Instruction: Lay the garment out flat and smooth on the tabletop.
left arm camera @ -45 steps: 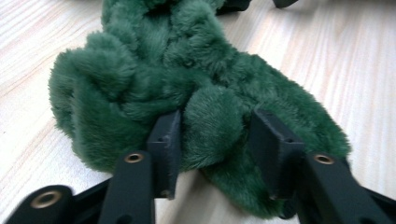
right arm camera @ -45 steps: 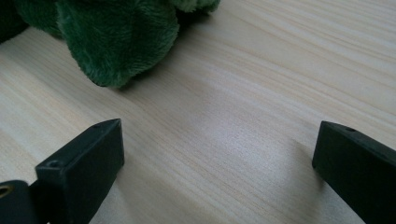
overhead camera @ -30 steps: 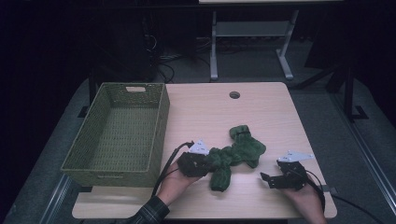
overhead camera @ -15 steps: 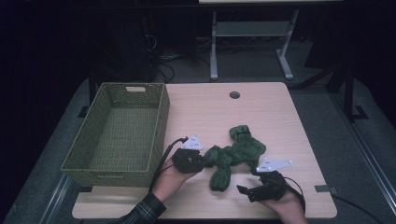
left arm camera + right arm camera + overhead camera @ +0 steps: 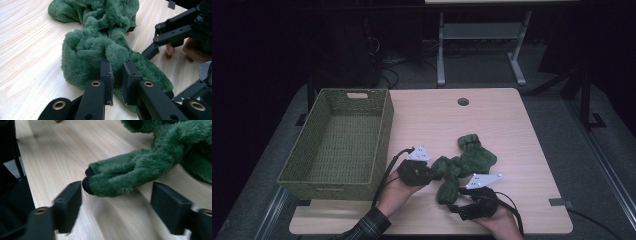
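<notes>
A fuzzy green plush garment (image 5: 467,161) lies crumpled on the wooden table, right of centre. My left gripper (image 5: 428,174) is shut on a fold at its left side; in the left gripper view the pads (image 5: 107,72) pinch the green pile (image 5: 100,47). My right gripper (image 5: 460,202) sits near the front edge at the garment's lower end. Its jaws have just been closing and stand open around the dark-tipped end (image 5: 120,180), which lies between the pads (image 5: 68,202) without being pressed. The right gripper (image 5: 172,32) also appears in the left gripper view.
A green woven basket (image 5: 382,140) stands at the table's left, close beside my left hand. A round cable hole (image 5: 463,101) is at the far middle of the table (image 5: 512,125). Table legs and cables lie on the dark floor behind.
My right gripper has moved left along the front edge to the garment's lower end, and its jaws have narrowed. The left gripper has kept its hold and place.
</notes>
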Action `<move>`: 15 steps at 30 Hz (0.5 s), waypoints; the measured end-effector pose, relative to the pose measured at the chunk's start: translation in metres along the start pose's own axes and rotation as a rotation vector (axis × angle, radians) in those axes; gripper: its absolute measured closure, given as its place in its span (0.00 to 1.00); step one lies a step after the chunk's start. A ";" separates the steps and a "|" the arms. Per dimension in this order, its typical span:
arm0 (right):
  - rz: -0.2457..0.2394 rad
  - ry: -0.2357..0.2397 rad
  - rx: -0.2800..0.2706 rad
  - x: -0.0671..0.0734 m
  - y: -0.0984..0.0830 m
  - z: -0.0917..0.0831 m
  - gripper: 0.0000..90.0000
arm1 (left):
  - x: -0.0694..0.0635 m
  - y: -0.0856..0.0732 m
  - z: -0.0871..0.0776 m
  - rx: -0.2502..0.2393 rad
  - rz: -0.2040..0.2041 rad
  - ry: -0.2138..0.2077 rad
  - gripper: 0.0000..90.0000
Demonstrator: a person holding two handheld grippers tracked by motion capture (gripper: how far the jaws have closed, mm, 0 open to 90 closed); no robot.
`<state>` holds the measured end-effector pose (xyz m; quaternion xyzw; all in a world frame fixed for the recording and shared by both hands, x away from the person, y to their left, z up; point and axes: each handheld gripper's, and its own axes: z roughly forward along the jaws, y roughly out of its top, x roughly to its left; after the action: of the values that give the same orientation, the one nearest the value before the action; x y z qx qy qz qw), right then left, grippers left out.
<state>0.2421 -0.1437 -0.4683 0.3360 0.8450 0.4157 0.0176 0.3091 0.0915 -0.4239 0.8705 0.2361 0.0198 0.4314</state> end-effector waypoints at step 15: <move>-0.031 0.003 0.014 -0.009 0.000 -0.007 0.88 | 0.000 0.001 -0.005 -0.014 -0.018 -0.002 0.91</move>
<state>0.2468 -0.1536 -0.4654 0.3223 0.8531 0.4098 0.0205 0.3083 0.0952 -0.4200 0.8653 0.2435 0.0165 0.4378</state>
